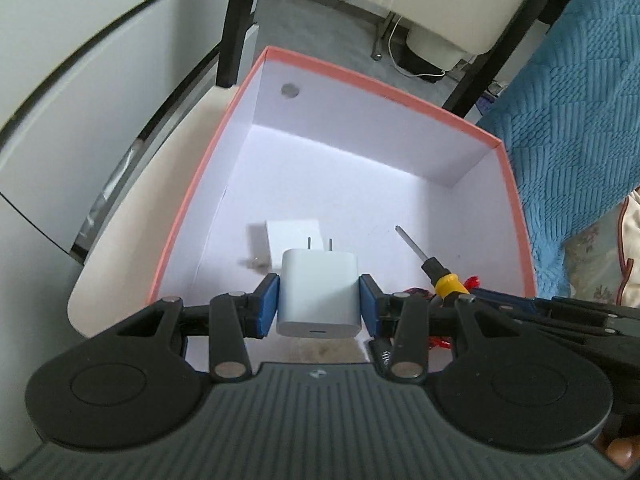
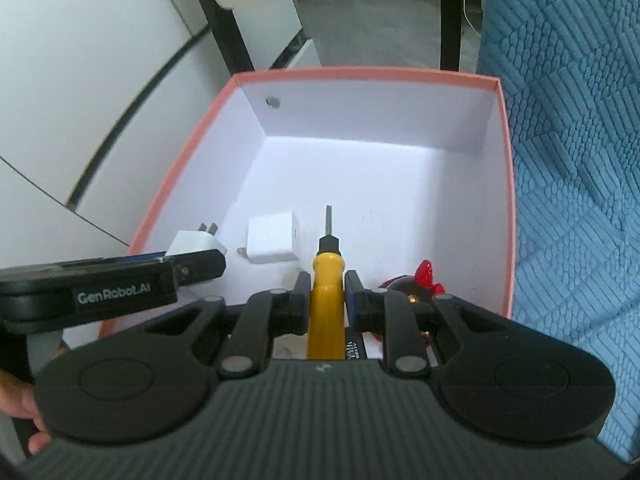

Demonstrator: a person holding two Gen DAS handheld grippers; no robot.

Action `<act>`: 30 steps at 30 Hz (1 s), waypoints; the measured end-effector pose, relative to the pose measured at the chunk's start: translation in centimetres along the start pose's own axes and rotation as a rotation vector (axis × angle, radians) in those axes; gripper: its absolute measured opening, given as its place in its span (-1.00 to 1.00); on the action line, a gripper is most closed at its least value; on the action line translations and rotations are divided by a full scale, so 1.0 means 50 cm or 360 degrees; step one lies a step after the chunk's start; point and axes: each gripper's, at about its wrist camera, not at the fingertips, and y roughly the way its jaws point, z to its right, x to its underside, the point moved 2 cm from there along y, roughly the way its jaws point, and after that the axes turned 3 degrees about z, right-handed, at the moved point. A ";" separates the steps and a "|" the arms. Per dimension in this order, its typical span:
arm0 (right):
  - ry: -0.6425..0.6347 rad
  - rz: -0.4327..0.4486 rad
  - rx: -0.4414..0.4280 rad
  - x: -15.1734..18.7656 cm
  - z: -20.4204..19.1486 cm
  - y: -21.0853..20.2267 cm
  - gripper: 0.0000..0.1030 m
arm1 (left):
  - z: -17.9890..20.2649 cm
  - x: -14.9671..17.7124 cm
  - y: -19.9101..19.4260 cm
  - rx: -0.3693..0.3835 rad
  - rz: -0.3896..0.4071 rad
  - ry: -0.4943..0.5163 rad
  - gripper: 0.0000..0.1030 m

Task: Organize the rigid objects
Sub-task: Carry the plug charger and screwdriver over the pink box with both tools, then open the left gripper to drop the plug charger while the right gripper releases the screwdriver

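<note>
My left gripper (image 1: 319, 300) is shut on a white plug charger (image 1: 318, 294), prongs forward, held over the near part of a pink-rimmed white box (image 1: 208, 184). A second white charger (image 1: 294, 236) lies on the box floor just beyond it. My right gripper (image 2: 327, 300) is shut on a yellow-handled screwdriver (image 2: 327, 284), its tip pointing into the box (image 2: 506, 184). The screwdriver also shows in the left wrist view (image 1: 440, 276). In the right wrist view the held charger (image 2: 194, 243) and the lying charger (image 2: 274, 242) sit left of the screwdriver.
A red and black toy (image 2: 420, 280) lies in the box's near right corner. A blue knitted blanket (image 2: 572, 160) is to the right of the box. Black chair legs (image 1: 236, 20) and a cream seat (image 1: 116, 224) surround the box. The left gripper body (image 2: 100, 284) crosses the right view.
</note>
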 end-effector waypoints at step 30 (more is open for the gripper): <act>-0.0117 0.0615 0.0029 0.009 0.005 -0.366 -0.54 | 0.137 0.007 -0.343 0.0094 0.0493 0.0110 0.15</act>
